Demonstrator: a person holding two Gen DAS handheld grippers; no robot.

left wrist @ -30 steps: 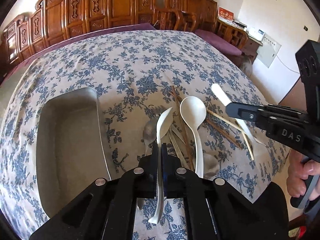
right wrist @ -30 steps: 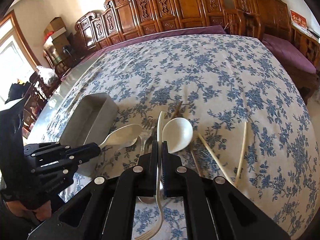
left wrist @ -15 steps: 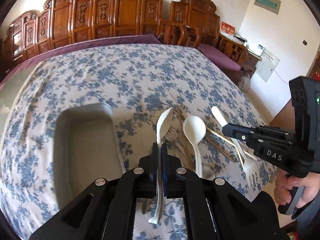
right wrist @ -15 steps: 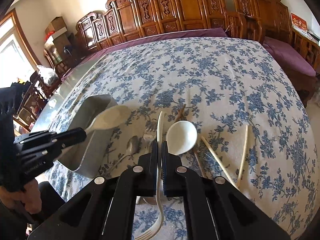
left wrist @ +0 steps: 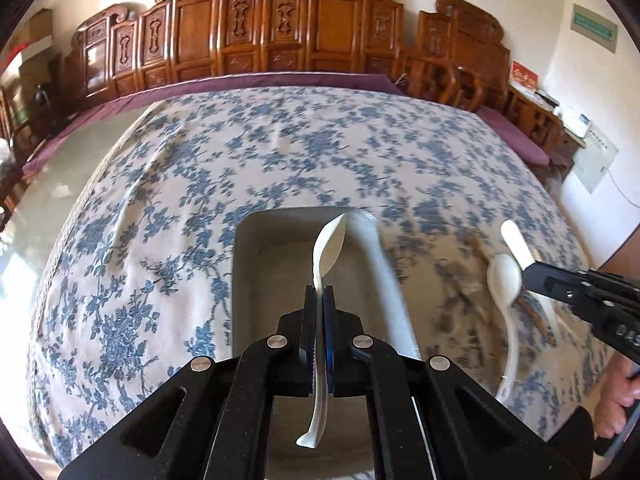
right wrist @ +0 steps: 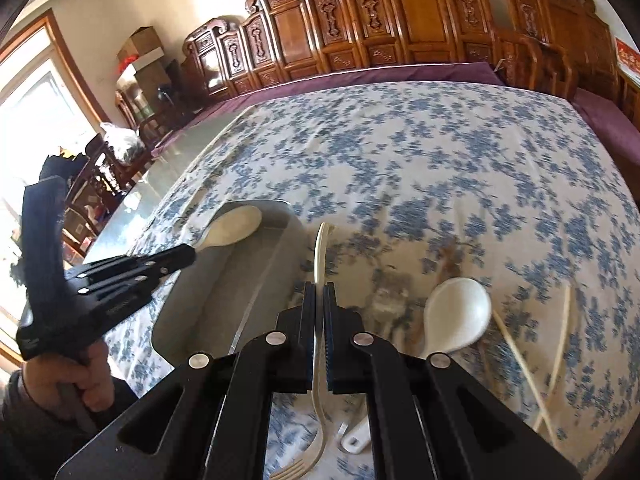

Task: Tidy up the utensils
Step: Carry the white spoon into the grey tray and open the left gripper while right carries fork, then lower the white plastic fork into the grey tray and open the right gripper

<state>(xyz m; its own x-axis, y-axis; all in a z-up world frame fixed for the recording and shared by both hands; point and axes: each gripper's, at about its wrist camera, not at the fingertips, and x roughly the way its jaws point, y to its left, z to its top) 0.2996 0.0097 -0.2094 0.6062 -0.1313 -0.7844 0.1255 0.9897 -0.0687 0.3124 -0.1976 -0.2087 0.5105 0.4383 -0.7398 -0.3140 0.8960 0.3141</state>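
My left gripper [left wrist: 319, 294] is shut on a cream spoon [left wrist: 329, 246] and holds it above the grey metal tray [left wrist: 256, 280]; the spoon's bowl points away from me. The same spoon [right wrist: 234, 227] shows over the tray [right wrist: 208, 304] in the right wrist view, in the left gripper [right wrist: 192, 254]. My right gripper [right wrist: 319, 290] is shut on a cream fork [right wrist: 320, 240], tines toward me, just right of the tray. It also shows in the left wrist view [left wrist: 528, 276]. A white soup spoon [right wrist: 456, 316] and chopsticks [right wrist: 516, 352] lie on the cloth.
The table carries a blue floral cloth [left wrist: 280, 152]. Carved wooden chairs [left wrist: 256, 48] line the far side. More utensils lie blurred beside the white spoon [left wrist: 505, 284]. The table's right edge is near the pile.
My left gripper has carried the cream spoon leftward from the utensil pile to above the tray. My right gripper has lifted the fork and shifted left toward the tray.
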